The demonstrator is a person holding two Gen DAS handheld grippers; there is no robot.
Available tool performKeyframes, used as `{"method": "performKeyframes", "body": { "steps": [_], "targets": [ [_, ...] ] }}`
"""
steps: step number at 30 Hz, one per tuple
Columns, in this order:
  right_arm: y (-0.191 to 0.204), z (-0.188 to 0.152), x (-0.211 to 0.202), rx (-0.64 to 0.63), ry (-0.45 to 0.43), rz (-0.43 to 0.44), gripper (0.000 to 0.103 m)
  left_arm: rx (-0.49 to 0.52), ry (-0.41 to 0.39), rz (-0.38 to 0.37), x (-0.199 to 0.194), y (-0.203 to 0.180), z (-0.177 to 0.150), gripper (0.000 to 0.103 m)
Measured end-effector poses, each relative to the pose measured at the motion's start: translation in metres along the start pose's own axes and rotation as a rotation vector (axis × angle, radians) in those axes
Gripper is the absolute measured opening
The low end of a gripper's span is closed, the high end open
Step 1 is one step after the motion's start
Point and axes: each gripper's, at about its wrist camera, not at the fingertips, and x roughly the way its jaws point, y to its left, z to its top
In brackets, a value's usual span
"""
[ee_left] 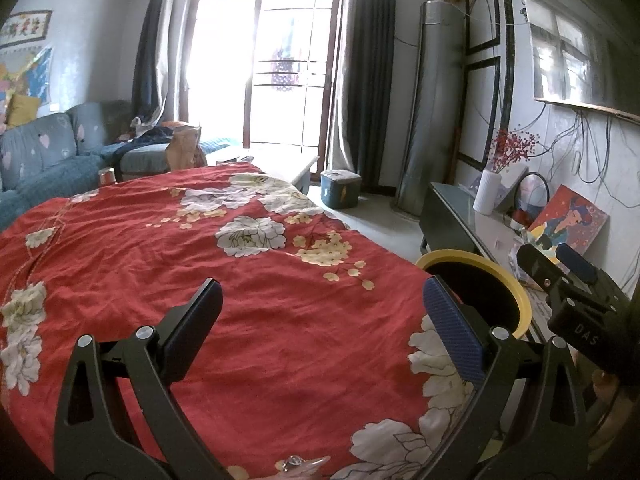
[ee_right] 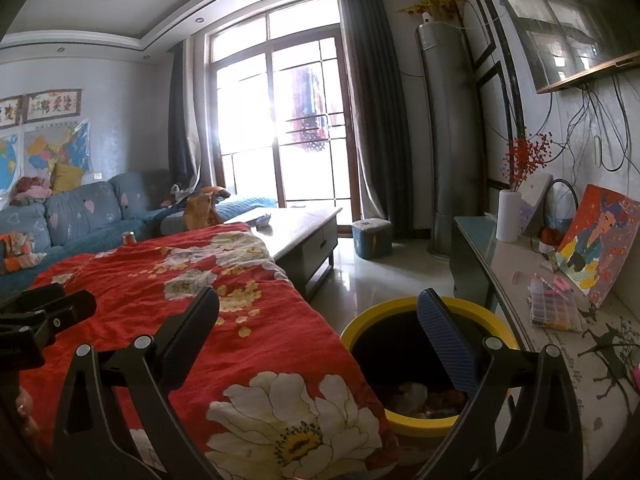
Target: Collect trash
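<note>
A yellow-rimmed black trash bin (ee_right: 424, 312) stands on the floor right of the table; crumpled trash (ee_right: 416, 396) lies at its bottom. It also shows in the left wrist view (ee_left: 480, 260). My right gripper (ee_right: 320, 312) is open and empty, above the table's right edge and the bin. My left gripper (ee_left: 322, 300) is open and empty over the red flowered tablecloth (ee_left: 200, 260). A clear crinkled piece of plastic (ee_left: 298, 462) lies on the cloth at the bottom edge, under the left gripper. The right gripper's body shows in the left wrist view (ee_left: 576, 300).
A blue sofa (ee_right: 80, 212) stands far left, with a drink can (ee_right: 129, 237) and brown paper bag (ee_right: 198, 210) near the table's far end. A coffee table (ee_right: 296, 232), a blue stool (ee_right: 372, 238) and a sideboard (ee_right: 560, 340) with clutter flank the bin.
</note>
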Motion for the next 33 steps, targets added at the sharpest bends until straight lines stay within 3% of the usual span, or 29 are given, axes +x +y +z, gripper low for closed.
{"method": "performKeyframes", "body": {
  "steps": [33],
  "targets": [
    [-0.0020,0.0009,-0.0005,0.002,0.002,0.000,0.097,-0.003,0.010,0.002,0.0006,0.0002,0.0000,0.092]
  ]
}}
